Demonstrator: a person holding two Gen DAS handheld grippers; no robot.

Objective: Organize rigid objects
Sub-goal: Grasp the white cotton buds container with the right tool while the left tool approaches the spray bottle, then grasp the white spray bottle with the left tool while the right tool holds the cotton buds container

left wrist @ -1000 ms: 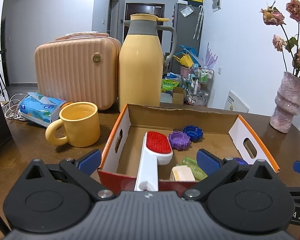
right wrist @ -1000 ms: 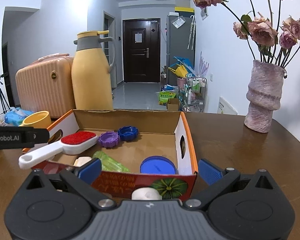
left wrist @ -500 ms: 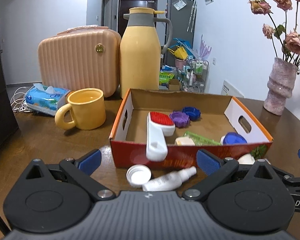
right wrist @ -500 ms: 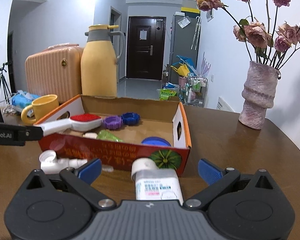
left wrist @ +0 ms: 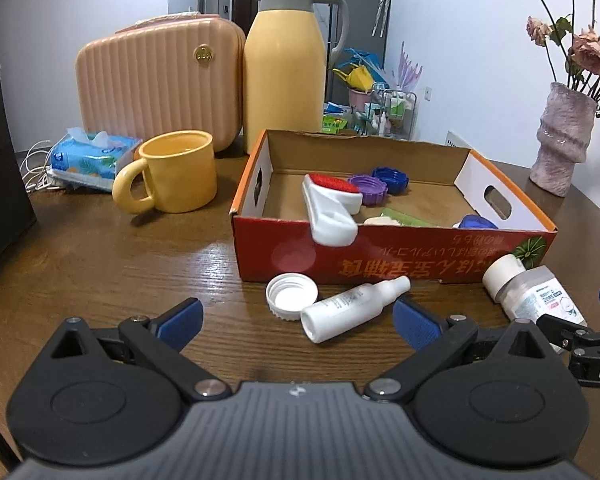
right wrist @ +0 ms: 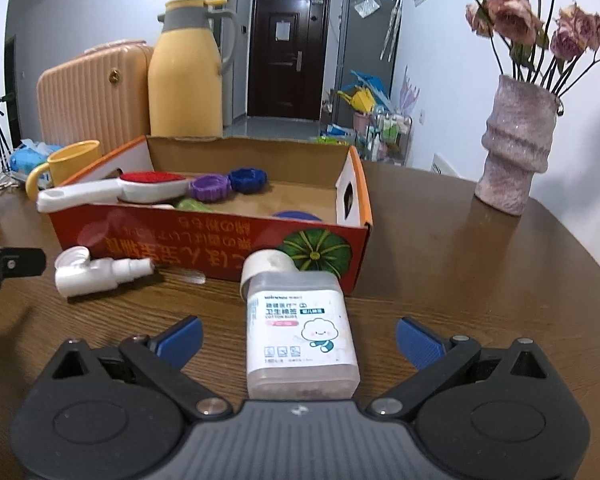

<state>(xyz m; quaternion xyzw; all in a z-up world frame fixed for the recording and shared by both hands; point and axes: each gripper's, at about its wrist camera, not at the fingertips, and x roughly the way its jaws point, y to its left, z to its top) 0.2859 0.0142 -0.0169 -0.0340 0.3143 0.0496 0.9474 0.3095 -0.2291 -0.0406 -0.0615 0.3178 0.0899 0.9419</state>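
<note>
In the left wrist view, the left gripper [left wrist: 296,318] hung low over the wooden table [left wrist: 100,264], its blue-padded fingers spread wide with nothing between them. Just ahead of its opening lay a small white spray bottle [left wrist: 354,308] on its side, touching a loose white cap [left wrist: 291,294] to its left. Beyond both stood the red cardboard box [left wrist: 380,256], already holding a white lint brush [left wrist: 332,208] whose handle overhung the near wall, a purple lid [left wrist: 367,189], a dark blue lid [left wrist: 390,179], a green item, a pale item and a blue disc [left wrist: 478,222] toward the right end. Off to the right of this gripper, a cotton bud container [left wrist: 530,294] lay on the table, with part of the other tool showing at the picture's right edge.

In the right wrist view, the right gripper [right wrist: 298,340] was likewise fully open and empty. The cotton bud container [right wrist: 300,328] lay directly between its spread fingers, cap pointing away toward the box [right wrist: 204,244], touched by neither pad. Forward and to the left lay the spray bottle [right wrist: 100,274] with the cap [right wrist: 71,257] behind it.

Judged from this, the job looked well advanced: six or so items sat boxed, and three pieces remained on the table. The container seemed the next pick for the right side, the bottle and cap for the left.
</note>
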